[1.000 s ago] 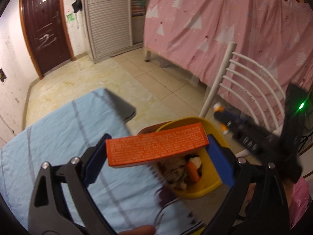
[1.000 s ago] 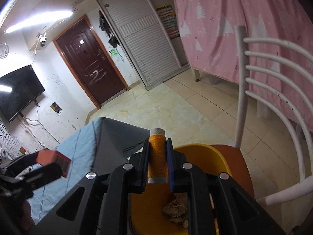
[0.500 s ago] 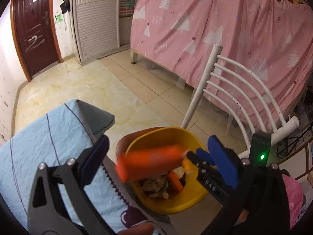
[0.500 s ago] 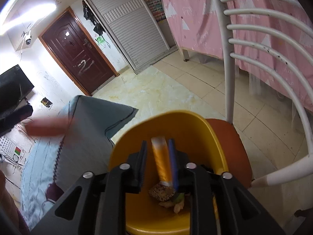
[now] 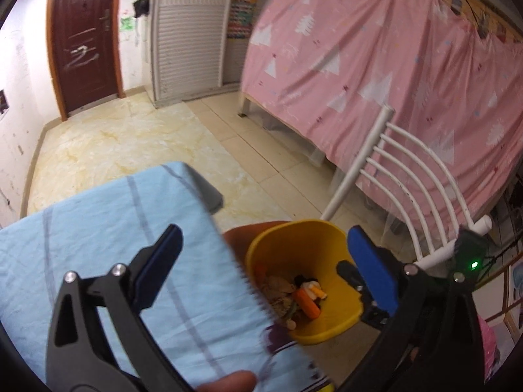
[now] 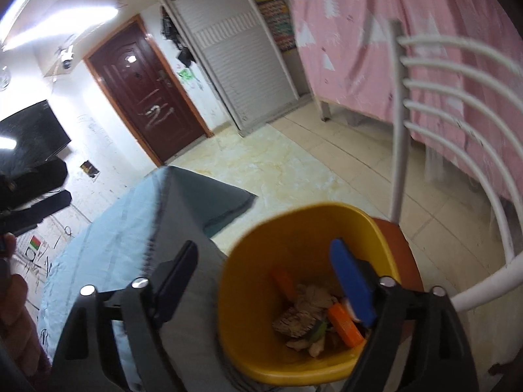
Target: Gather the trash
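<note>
A yellow bin point(image 5: 340, 310) point(image 6: 261, 343) stands on a brown chair seat point(image 6: 397, 245) beside the table. It holds crumpled scraps point(image 6: 304, 313), an orange box point(image 6: 284, 282) and an orange spool point(image 6: 345, 325) point(image 5: 307, 303). My left gripper point(image 5: 264, 263) is open and empty, above the table edge and the bin. My right gripper point(image 6: 268, 268) is open and empty, its blue finger point(image 6: 351, 284) over the bin's mouth. The right gripper also shows at the bin's right rim in the left wrist view point(image 5: 351, 272).
A table under a light blue striped cloth point(image 5: 98, 228) point(image 6: 108, 228) is left of the bin. A white chair back point(image 5: 408, 176) point(image 6: 457, 114) rises right of it. A pink curtain point(image 5: 376, 65), tiled floor point(image 5: 130, 140) and a brown door point(image 5: 81, 39) lie beyond.
My left gripper opened and the orange box dropped into the bin. My right gripper opened and the orange spool dropped into the bin. Both are empty now.
</note>
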A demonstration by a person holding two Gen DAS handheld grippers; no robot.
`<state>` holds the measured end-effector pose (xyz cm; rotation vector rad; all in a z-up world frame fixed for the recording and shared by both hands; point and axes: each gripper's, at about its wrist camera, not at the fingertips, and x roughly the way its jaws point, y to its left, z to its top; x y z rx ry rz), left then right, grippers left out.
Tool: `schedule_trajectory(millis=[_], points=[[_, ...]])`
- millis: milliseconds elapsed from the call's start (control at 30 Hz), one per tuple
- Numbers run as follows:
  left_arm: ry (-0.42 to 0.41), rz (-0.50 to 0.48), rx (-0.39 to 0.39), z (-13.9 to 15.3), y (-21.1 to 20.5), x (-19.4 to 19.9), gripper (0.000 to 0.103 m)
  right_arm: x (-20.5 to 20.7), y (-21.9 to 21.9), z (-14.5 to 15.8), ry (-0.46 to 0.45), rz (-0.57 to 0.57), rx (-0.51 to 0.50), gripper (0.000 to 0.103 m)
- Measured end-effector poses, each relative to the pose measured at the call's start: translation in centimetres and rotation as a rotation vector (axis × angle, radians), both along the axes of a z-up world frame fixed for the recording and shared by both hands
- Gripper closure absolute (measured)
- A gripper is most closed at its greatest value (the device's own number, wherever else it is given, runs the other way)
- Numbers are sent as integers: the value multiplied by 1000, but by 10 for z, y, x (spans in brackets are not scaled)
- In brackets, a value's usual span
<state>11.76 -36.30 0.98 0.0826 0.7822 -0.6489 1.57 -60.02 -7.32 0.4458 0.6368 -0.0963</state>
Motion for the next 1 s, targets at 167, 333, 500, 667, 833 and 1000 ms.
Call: schedule_trajectory(millis=[167,333,500,667,833,1000], points=[[-49,79,-31,11,52,1,6,15,40,31,-62,63,-44,9],[-77,173,-50,19,108,5,6,36,83,50,-76,130,-92,9],[-114,268,-56,27,160,9,6,54,126,63,-93,188,-134,9],[-154,360,-38,26,205,9,6,69,169,62,-89,244,-156,9],[-243,451,25,18,242,0,6,84,222,62,-101,348,-180,9],[-258,518,75,4,277,0,6,94,270,63,-150,437,-219,9]])
